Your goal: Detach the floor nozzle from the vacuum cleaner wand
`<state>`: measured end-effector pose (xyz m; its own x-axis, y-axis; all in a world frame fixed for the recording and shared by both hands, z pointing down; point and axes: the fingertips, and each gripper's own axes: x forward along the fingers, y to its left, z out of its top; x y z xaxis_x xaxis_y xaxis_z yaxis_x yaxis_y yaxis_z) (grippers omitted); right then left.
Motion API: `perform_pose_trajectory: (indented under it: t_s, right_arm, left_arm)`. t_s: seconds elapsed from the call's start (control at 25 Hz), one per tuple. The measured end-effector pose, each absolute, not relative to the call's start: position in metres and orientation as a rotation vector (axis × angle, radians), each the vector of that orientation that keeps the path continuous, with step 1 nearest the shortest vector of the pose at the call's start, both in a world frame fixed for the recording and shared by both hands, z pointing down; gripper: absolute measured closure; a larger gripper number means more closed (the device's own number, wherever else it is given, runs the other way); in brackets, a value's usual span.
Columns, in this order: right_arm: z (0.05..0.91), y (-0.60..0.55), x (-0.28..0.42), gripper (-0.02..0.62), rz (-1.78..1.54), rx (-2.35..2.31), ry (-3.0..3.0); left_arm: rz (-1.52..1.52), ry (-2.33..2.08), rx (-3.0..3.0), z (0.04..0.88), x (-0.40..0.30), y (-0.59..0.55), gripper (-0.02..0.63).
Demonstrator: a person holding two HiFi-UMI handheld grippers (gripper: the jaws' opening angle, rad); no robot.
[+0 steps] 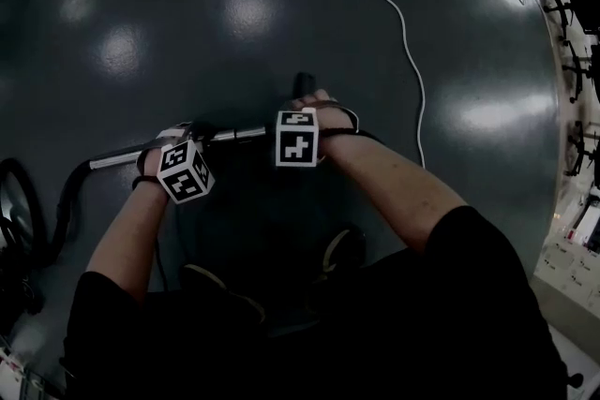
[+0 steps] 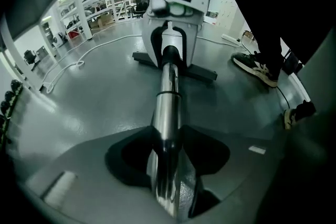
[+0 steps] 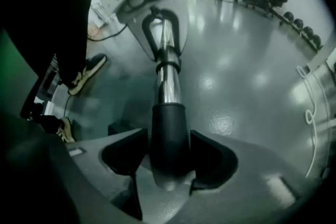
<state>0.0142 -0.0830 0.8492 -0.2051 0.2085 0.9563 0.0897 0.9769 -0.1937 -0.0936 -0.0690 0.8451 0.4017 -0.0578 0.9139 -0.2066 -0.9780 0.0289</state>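
The chrome wand [image 1: 117, 157] lies level just above the dark floor, running from left to middle in the head view. My left gripper [image 1: 173, 150] points steeply down and is shut on the wand [image 2: 167, 107], its pads pressed to both sides of the tube. My right gripper [image 1: 300, 122] sits further along, shut on the black neck [image 3: 169, 134] of the floor nozzle where it meets the wand [image 3: 167, 86]. The nozzle's dark foot [image 1: 304, 84] shows just beyond the right hand; it also appears as a low bar [image 2: 202, 73] on the floor behind the right gripper's cube.
A white cable [image 1: 394, 14] snakes over the grey floor beyond the hands. The black hose [image 1: 66, 201] curves off the wand's left end toward the vacuum body at the left edge. The person's shoes [image 1: 342, 248] stand just behind the wand. Shelving [image 1: 577, 61] lines the right side.
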Motion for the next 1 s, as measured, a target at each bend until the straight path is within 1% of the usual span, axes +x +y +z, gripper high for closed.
perform_pose_trajectory:
  t_s: [0.04, 0.12, 0.16, 0.2, 0.36, 0.6, 0.72, 0.92, 1.0]
  right_arm:
    - [0.860, -0.079, 0.014, 0.342, 0.089, -0.207, -1.749]
    - [0.874, -0.080, 0.013, 0.365, 0.047, -0.151, -1.705]
    - [0.879, -0.082, 0.012, 0.437, 0.014, -0.139, -1.691]
    - [0.882, -0.083, 0.012, 0.459, -0.014, -0.146, -1.681]
    - [0.884, -0.079, 0.013, 0.472, -0.072, -0.207, -1.653]
    - [0.879, -0.094, 0.031, 0.472, -0.178, -0.308, -1.629]
    - [0.883, -0.087, 0.038, 0.474, -0.122, -0.326, -1.609]
    - [0.874, -0.073, 0.031, 0.472, 0.050, -0.302, -1.626]
    - [0.871, -0.071, 0.029, 0.474, 0.028, -0.305, -1.633]
  left_arm:
    - [1.628, -0.239, 2.513, 0.845, -0.093, -0.069, 0.420]
    - [1.628, -0.252, 2.520, 0.845, -0.092, -0.069, 0.420]
    - [1.637, -0.257, 2.521, 0.845, -0.092, -0.070, 0.420]
    - [1.655, -0.259, 2.519, 0.846, -0.093, -0.070, 0.420]
    - [1.726, -0.243, 2.511, 0.846, -0.093, -0.067, 0.422]
    - [1.604, -0.263, 2.563, 0.843, -0.082, -0.067, 0.426]
    - [1.653, -0.222, 2.519, 0.852, -0.085, -0.057, 0.423]
    - [1.786, -0.230, 2.480, 0.863, -0.110, -0.058, 0.434]
    - [1.795, -0.227, 2.486, 0.862, -0.111, -0.058, 0.434]
